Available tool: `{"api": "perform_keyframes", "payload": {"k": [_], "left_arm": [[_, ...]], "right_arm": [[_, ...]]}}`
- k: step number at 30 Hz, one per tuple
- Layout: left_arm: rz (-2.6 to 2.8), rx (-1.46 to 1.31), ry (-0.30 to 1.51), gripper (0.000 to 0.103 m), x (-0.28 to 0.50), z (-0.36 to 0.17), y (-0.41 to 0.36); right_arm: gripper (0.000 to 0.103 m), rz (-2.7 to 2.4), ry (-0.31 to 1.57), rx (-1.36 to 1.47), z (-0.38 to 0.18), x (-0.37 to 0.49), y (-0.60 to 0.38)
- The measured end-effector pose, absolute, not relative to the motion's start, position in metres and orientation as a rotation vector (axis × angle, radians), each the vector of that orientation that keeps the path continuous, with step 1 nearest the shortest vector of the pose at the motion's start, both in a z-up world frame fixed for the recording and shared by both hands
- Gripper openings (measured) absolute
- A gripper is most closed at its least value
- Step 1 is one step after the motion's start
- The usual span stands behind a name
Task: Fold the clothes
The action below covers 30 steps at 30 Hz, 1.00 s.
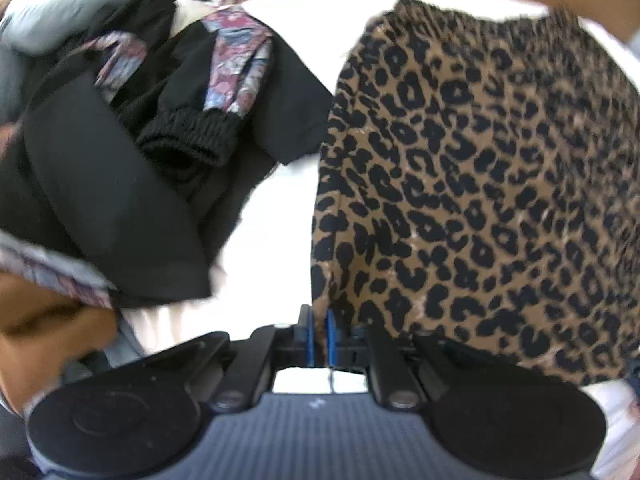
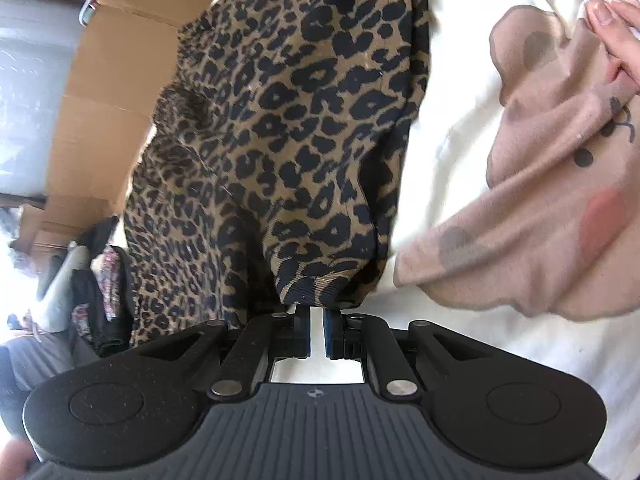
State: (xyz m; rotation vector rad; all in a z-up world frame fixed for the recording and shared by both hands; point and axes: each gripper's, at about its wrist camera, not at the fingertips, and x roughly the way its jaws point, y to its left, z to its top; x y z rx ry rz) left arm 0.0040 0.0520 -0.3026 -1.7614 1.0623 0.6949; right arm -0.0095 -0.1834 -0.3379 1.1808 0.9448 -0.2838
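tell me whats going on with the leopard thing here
A person is folding clothes with a tool in each hand. The left tool is shut on an edge of the leopard-print garment. The right tool sits at its folded corner, pads slightly apart with nothing between them. A heap of dark clothes waits alongside.

The leopard-print garment [image 1: 480,168] runs off the right edge of the left wrist view, its far corner unseen. Left of it, a blurred dark clothes pile [image 1: 120,152] perhaps holds several pieces. A hand [image 2: 620,40] is cropped.
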Motion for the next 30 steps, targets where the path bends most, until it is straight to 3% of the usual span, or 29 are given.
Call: {"api": "perform_keyframes", "payload": {"k": [2,4,16,23,27,30], "left_arm": [[0.742,-1.824,1.007,0.008,-0.004,-0.303,0.042],[0.794,-1.920,0.945,0.008,-0.011,-0.307,0.035],[0.942,-2.185,0.666,0.010,-0.019,-0.315,0.010],[1.110,-2.273,0.553,0.016,-0.032,-0.307,-0.003],[1.235,-2.406,0.359,0.025,-0.042,-0.305,-0.013],[1.265,-2.562,0.227,0.025,-0.040,-0.309,-0.018]], "right_arm": [[0.024,-0.282,0.933,1.166,-0.335,-0.009,-0.186],[0.031,-0.274,0.915,1.151,-0.331,-0.008,-0.186],[0.032,-0.234,0.913,1.108,-0.323,0.009,-0.193],[0.032,-0.261,0.947,0.993,-0.312,0.020,-0.186],[0.032,-0.281,0.929,0.933,-0.297,0.024,-0.191],[0.032,-0.282,0.863,0.886,-0.277,0.031,-0.193]]}}
